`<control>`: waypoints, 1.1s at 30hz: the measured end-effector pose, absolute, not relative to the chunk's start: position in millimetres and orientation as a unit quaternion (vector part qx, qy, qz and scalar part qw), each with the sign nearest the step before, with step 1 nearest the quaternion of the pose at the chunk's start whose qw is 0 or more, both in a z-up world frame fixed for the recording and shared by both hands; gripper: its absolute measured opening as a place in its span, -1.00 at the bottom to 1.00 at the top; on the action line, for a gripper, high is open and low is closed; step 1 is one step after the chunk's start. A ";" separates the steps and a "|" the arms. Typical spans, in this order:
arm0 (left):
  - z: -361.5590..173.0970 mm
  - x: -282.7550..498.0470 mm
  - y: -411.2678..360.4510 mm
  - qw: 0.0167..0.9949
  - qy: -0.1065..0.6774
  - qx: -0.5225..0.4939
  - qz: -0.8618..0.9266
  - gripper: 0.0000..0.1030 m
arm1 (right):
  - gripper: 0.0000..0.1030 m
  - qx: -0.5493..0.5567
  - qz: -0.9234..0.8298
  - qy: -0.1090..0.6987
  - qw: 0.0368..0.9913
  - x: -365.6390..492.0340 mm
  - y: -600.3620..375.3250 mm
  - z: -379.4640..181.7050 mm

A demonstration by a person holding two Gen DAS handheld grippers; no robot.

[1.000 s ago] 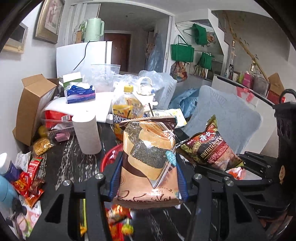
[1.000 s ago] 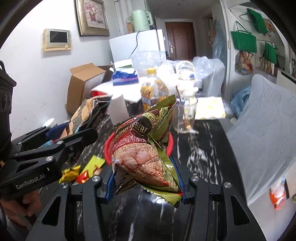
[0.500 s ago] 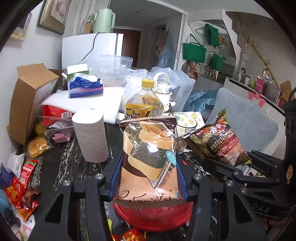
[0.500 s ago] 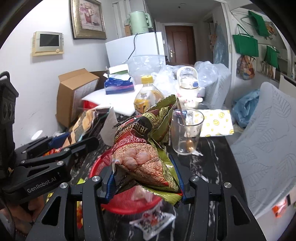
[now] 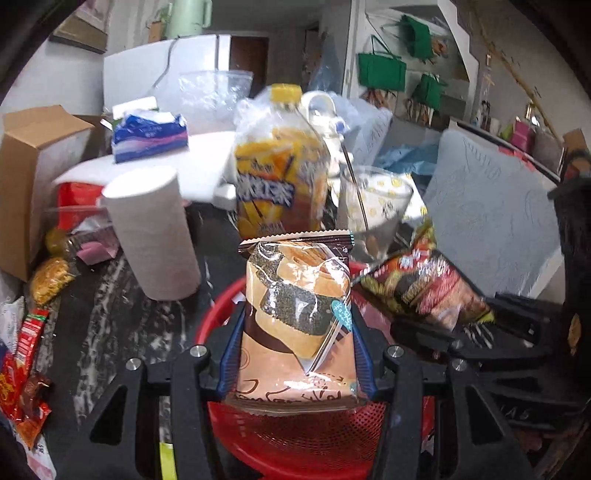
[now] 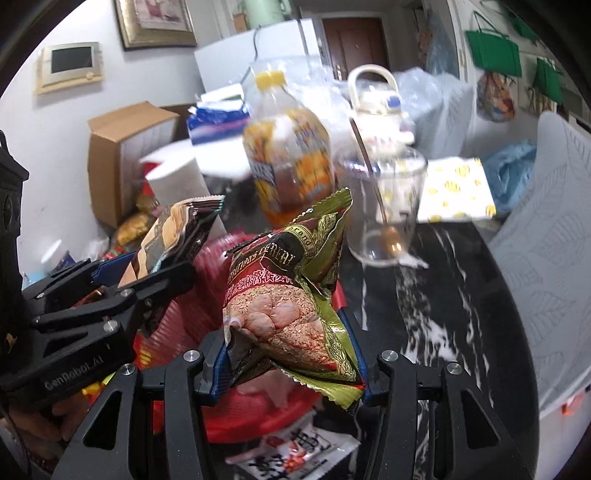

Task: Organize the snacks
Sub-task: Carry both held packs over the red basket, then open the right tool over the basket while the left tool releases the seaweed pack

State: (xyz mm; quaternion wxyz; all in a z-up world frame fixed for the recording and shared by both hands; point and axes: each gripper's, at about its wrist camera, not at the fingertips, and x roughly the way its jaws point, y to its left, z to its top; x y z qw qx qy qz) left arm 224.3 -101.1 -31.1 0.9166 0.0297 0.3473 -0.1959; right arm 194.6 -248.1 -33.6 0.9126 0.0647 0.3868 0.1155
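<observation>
Left wrist view has our left gripper [image 5: 295,354] clamped on one brown cracker packet [image 5: 295,325] over the red mesh basket [image 5: 295,435], which a second ago lay mostly hidden ahead. Right wrist view alone shows our right gripper [image 6: 288,365] gripping one green cereal bag [image 6: 295,302] above that basket, a loose white sachet [image 6: 295,458] beneath; we count one juice bottle [image 5: 280,166], one glass [image 6: 384,214], one paper roll [image 5: 151,232]

I see a white wall [image 6: 55,122] with a framed picture [image 6: 155,22], a brown door [image 6: 354,40] beyond, green bags [image 5: 382,70] hanging (right side), a white fridge [image 5: 147,70].
</observation>
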 end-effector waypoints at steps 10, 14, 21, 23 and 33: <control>-43.9 231.6 -106.1 0.915 0.357 0.059 -0.179 -0.01 | -0.02 0.050 0.106 0.395 0.911 195.1 -246.8 -41.6; -50.6 232.2 -112.6 0.911 0.368 0.078 -0.168 0.01 | -0.02 0.049 0.106 0.396 0.911 195.3 -245.9 -42.0; -58.0 236.4 -112.4 0.894 0.414 0.072 -0.155 0.32 | -0.01 0.057 0.111 0.400 0.908 196.5 -249.0 -42.5; -55.5 232.3 -112.2 0.895 0.415 0.073 -0.147 0.33 | -0.01 0.063 0.116 0.399 0.907 196.5 -249.5 -41.4; -32.7 210.2 -99.8 0.911 0.392 0.065 -0.114 0.33 | 0.00 0.070 0.126 0.391 0.909 192.7 -248.5 -31.9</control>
